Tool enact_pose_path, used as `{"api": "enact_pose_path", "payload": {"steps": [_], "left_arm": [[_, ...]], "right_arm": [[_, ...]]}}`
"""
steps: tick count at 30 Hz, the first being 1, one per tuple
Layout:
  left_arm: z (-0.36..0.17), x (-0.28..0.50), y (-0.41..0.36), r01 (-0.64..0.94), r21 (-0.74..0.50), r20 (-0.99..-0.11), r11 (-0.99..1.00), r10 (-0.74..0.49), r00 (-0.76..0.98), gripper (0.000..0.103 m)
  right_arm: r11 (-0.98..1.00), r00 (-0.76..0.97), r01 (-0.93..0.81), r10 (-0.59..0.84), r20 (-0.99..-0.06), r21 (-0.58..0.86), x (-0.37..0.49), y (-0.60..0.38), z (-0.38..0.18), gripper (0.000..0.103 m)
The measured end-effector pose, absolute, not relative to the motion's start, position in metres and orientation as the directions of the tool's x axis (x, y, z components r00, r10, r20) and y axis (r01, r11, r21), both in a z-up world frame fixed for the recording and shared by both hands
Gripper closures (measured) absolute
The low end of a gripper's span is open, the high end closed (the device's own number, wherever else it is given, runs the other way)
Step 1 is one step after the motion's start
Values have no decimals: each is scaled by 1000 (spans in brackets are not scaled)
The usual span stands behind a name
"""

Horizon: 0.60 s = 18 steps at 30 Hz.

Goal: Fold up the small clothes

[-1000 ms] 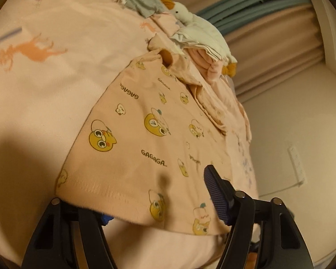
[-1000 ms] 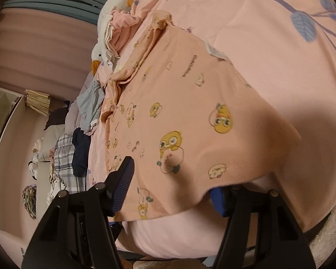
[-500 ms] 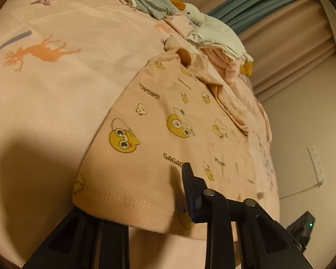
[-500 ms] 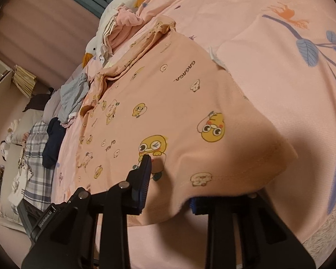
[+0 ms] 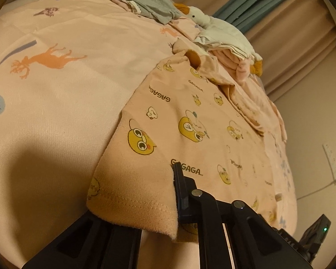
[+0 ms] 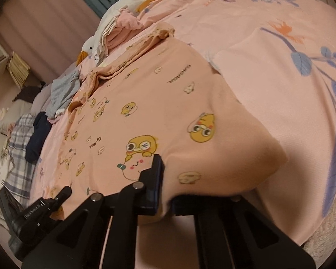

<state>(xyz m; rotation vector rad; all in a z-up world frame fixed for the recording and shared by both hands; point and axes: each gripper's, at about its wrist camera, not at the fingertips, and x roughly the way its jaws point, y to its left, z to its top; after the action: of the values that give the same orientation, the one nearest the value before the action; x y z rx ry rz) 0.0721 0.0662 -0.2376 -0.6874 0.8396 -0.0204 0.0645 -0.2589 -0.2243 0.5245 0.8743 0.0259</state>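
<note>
A peach shirt (image 5: 190, 112) printed with yellow cartoon chicks and "GAGAGA" lies flat on the pink bed sheet (image 5: 56, 85), its hem hanging over the near edge. My left gripper (image 5: 172, 192) has its jaws closing on the hem near one corner: one finger (image 5: 181, 190) lies on top and the other is hidden under the cloth. In the right wrist view the same shirt (image 6: 156, 94) fills the middle. My right gripper (image 6: 165, 186) is closing on the hem near the other corner, one finger (image 6: 155, 179) on top and its mate below the fabric.
A white plush goose (image 5: 203, 18) and a pile of pink and grey clothes (image 5: 150, 0) lie at the far side of the bed. A navy garment (image 6: 37, 139) and plaid cloth (image 6: 18, 139) lie further along. Curtains and a wall (image 5: 313, 134) stand behind.
Both grippers went from wide open around the hem to pinched together on it. Both views tipped and rolled slightly, and the shirt's corners now bunch at the fingers.
</note>
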Motion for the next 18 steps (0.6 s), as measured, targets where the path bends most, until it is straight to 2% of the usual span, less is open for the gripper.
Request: {"api": "enact_pose_path", "payload": {"steps": [7, 17, 18], "left_arm": [[-238, 72, 62, -250, -531, -689, 809, -240, 684, 95], [-237, 73, 67, -260, -580, -672, 772, -273, 689, 98], [-236, 74, 68, -253, -590, -668, 767, -288, 686, 99]], "right_arm": [[878, 643, 175, 241, -727, 445, 64, -260, -224, 102], [904, 652, 166, 199, -731, 395, 62, -252, -221, 103], [895, 649, 172, 212, -731, 412, 63, -253, -219, 100]]}}
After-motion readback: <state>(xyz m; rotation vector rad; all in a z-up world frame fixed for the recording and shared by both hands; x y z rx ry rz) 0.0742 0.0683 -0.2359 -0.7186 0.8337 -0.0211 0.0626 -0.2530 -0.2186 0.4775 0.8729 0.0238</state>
